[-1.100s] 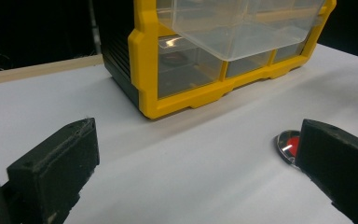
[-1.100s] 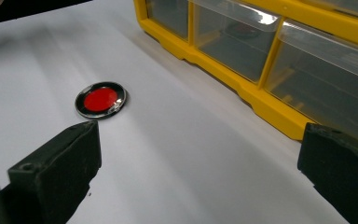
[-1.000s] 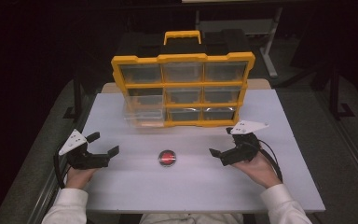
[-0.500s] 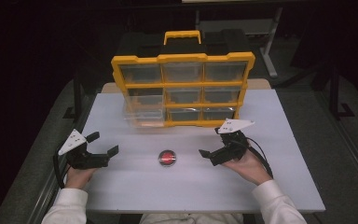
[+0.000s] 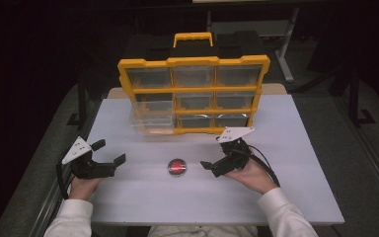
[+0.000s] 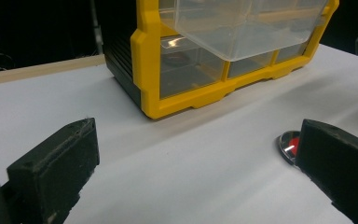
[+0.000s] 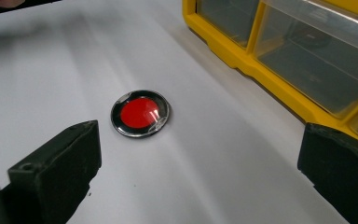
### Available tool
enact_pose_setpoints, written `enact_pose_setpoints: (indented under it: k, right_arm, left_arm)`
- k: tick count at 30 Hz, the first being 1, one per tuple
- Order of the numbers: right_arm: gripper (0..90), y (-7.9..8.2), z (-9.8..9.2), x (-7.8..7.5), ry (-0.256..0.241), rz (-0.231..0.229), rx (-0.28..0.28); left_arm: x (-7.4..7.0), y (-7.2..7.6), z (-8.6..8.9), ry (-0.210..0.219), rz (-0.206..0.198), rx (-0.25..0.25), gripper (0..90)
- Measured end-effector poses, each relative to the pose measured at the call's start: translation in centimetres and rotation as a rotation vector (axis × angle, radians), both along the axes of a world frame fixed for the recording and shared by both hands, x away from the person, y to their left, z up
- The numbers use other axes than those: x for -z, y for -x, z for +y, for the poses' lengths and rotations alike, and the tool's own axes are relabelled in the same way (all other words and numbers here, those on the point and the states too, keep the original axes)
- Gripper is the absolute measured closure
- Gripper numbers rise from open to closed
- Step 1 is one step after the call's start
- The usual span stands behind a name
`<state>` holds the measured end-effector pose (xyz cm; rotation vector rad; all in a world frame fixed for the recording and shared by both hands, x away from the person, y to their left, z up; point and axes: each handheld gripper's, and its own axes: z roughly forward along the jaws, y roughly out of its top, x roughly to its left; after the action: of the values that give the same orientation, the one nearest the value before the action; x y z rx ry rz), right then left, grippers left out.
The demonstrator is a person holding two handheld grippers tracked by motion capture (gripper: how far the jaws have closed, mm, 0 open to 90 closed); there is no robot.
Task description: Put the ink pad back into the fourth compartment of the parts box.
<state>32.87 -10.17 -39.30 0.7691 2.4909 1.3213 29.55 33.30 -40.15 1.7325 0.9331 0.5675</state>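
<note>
While the right gripper (image 5: 213, 163) is hovering just right of centre in the high view, its jaws are standing wide apart and are grasping nothing. Lying flat on the white table (image 5: 296, 148) at the lower centre of that frame is the red disc (image 5: 177, 167), near the jaw tips but not touching them. In the right gripper view the disc (image 7: 140, 113) is sitting left of centre, between and beyond the two jaws, untouched. At the lower left of the high view the left gripper (image 5: 109, 153) is resting with its jaws also spread and empty. Occupying the upper centre is the yellow organiser (image 5: 193, 61), with one clear drawer (image 5: 152, 118) at its lower left pulled out. Judging from this, only the drawer is ready; pickup and stowing are remaining. Being round, the disc is showing no long axis; its red face is pointing upward
</note>
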Motion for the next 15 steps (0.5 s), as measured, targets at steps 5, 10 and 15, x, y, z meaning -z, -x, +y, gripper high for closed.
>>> enact_pose_setpoints:
  k: [5, 10, 15]
  right_arm:
    - [0.0, -0.2, 0.9, 0.3, 0.001, 0.001, -0.02]
    - [0.0, -0.3, 1.8, 0.5, 0.011, 0.004, -0.034]
    - [0.0, -0.2, 2.7, 0.6, 0.015, 0.007, -0.052]
  left_arm:
    - [0.0, 0.0, 0.0, -0.002, -0.001, 0.0, 0.0]
    - [0.0, 0.0, 0.0, 0.002, 0.001, 0.0, 0.0]
    - [0.0, 0.0, 0.0, 0.004, -0.001, -0.002, 0.0]
